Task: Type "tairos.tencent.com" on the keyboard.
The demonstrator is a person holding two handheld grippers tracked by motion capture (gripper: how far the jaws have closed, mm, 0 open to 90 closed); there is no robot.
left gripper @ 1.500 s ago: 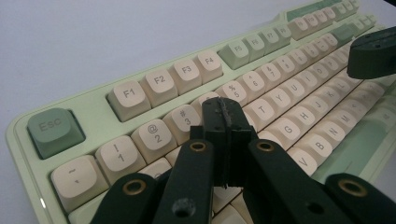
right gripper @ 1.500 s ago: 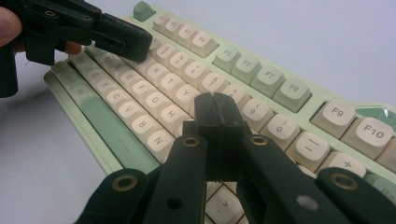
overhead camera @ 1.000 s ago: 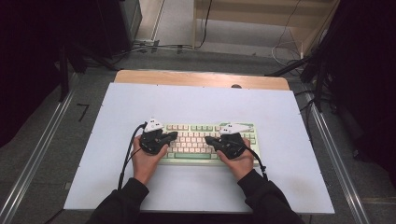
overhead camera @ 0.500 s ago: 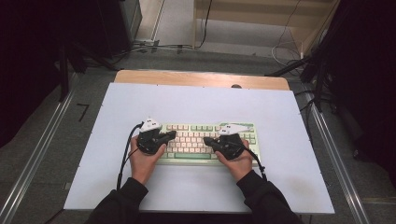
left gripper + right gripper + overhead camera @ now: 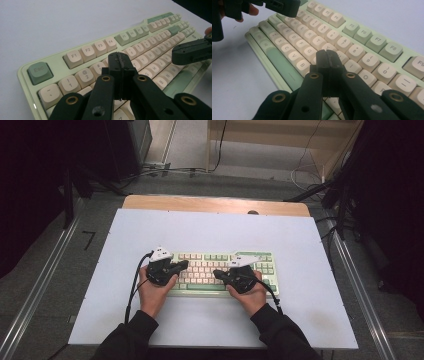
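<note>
Nearest in the high view: two dark sleeves [image 5: 135, 340] enter from 6 o'clock, one hand on each gripper.

Left gripper [image 5: 181, 265]: held at about 7 o'clock of the table centre, jaws pointing toward 3 o'clock over the left end of the keyboard [image 5: 222, 272]. In the left gripper view its jaws are pressed together, nothing between them, tips [image 5: 120, 60] over the number row near the 3/4 keys. Can't tell whether the tips touch a key or hover just above.

Right gripper [image 5: 220, 274]: at about 5 o'clock of the table centre, jaws pointing toward 9 o'clock, facing the left one. In the right gripper view the jaws are likewise closed flat on each other, empty, tips [image 5: 327, 56] over the letter rows near G/H. Contact with the keys not resolvable either.

The two tips are near each other over the keyboard's middle-left keys, but apart; each gripper view shows the other gripper farther off, at roughly 2 o'clock in the left view and 11 o'clock in the right.

Keyboard: pale green case, cream and green keycaps, lying flat on the white table top [image 5: 210, 230], just on the near side of centre, long side parallel to the near edge.

Beyond, at 12 o'clock: bare wooden strip [image 5: 215, 204] along the far table edge, then grey floor with cables [image 5: 165, 170].
</note>
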